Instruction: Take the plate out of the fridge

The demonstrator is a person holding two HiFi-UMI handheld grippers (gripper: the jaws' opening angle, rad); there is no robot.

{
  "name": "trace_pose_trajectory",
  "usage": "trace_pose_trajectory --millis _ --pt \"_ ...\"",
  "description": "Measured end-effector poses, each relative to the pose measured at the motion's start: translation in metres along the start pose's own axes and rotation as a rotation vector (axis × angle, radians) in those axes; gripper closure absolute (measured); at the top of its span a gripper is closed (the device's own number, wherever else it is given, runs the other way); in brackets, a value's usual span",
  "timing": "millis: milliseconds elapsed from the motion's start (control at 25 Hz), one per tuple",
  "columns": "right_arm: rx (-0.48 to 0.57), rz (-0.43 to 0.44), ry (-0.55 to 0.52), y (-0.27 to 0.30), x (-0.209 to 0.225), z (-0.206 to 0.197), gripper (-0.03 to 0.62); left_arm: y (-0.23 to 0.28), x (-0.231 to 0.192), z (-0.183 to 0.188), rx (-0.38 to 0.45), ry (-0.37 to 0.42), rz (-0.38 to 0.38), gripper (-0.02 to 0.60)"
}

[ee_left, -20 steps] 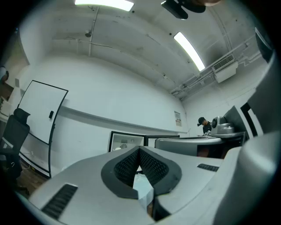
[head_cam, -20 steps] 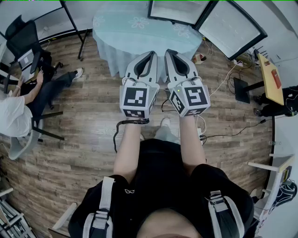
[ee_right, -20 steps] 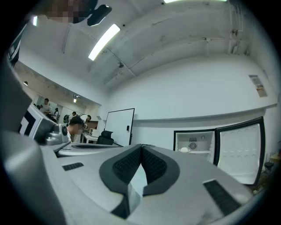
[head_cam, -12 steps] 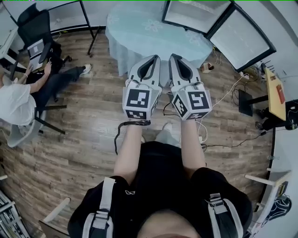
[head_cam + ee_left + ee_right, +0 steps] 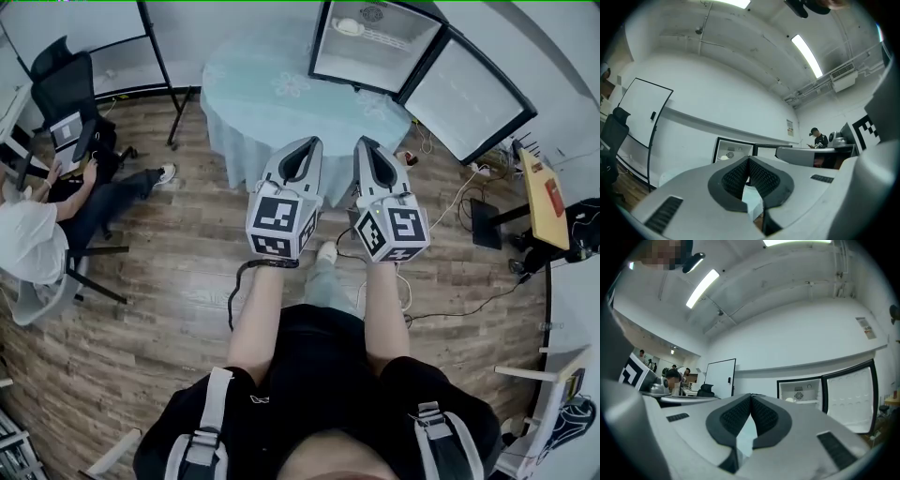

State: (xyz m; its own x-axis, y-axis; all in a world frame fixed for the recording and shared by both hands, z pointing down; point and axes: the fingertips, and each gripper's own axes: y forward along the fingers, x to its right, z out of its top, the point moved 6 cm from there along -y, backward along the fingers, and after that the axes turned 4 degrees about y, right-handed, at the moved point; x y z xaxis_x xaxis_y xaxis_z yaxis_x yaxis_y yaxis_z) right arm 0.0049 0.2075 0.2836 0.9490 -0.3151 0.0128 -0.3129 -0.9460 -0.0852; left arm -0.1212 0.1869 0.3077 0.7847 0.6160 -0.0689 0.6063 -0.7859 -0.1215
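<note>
So the person stands on the wood floor (image 5: 169,309) and holds the two tools out in front, side by side and close together. The left gripper (image 5: 315,142) has its jaws pressed tight together, with nothing between them. The right gripper (image 5: 360,143) is pressed together too, and it holds nothing.

Both point over the near edge of a round table (image 5: 281,94) with a light blue cloth. Past the far edge of the table stands the fridge (image 5: 375,58). Its door (image 5: 464,84) hangs wide open to the right.

Inside the fridge, on the top shelf near its left side, sits a small white thing that looks like the plate (image 5: 347,26). It is well apart from both tools. The right gripper view shows it too, next to a round fan in the back wall.

Off to the left, another person (image 5: 37,230) sits on a chair, near a black office chair (image 5: 62,73).
</note>
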Motion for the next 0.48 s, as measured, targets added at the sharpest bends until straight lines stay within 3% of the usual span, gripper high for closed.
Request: trace_pose_trajectory --millis 240,480 --pt "-0.010 0.043 -0.070 0.037 0.014 -0.010 0.592 0.042 -0.014 -0.016 -0.035 -0.011 0.028 0.580" --pt "-0.034 0.049 -0.010 0.081 0.075 -0.033 0.592 0.106 -0.027 -0.038 -0.074 -0.012 0.065 0.580"
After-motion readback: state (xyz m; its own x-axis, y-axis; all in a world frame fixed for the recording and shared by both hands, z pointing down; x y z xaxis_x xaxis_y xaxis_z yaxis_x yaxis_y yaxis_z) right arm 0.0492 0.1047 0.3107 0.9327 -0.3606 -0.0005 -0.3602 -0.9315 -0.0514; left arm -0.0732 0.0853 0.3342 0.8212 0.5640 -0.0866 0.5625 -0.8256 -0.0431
